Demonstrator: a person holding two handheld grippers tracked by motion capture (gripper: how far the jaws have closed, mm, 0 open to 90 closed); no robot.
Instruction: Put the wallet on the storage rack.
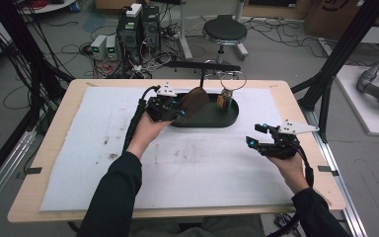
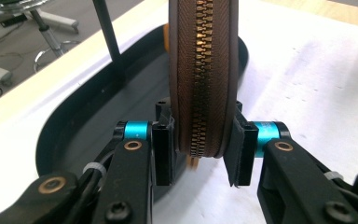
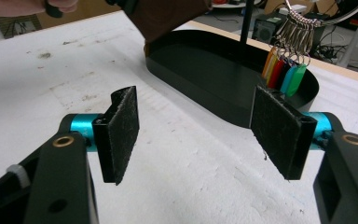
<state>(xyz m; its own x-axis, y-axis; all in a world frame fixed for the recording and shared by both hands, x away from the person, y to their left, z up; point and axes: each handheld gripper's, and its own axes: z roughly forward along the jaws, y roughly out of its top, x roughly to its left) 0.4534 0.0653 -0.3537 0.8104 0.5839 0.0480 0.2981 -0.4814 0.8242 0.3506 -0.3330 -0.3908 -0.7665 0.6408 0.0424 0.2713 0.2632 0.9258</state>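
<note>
One brown zipped pouch (image 2: pixel 203 74), leather-look with a brass zipper running along its rounded edge, held edge-on between the pads of the left tongs (image 2: pixel 200 144), which are closed on its two flat sides; in the high view the pouch (image 1: pixel 194 98) hangs at the left end of the black oval tray (image 1: pixel 229 117), raised over its rim, and in the right gripper view its lower corner (image 3: pixel 168 18) shows above the near end of the tray (image 3: pixel 200 65). One left tongs unit (image 1: pixel 180 109), carried by the person's left hand (image 1: pixel 148 131), dark sleeve reaching in from the lower edge. One bunch of keys on metal rings with coloured tags (image 3: pixel 286 70), orange, red, black, blue and green, hanging from a thin black upright post (image 3: pixel 247 23) at the tray's far end; the same bunch (image 1: pixel 223 100) sits in the right part of the tray from above. One right tongs unit (image 3: pixel 200 135), jaws spread wide with nothing between the pads, held low over the white mat (image 1: pixel 98 163) well apart from the tray; seen from above (image 1: pixel 252 139) at the right side of the desk (image 1: pixel 54 148), in the person's right hand (image 1: pixel 291 165). One white mat, marked with dark smudges, covering most of the wooden desk. Beyond the desk: one round black stool (image 1: pixel 224 32) and computer cases (image 1: pixel 138 27) with cables on the floor.
</note>
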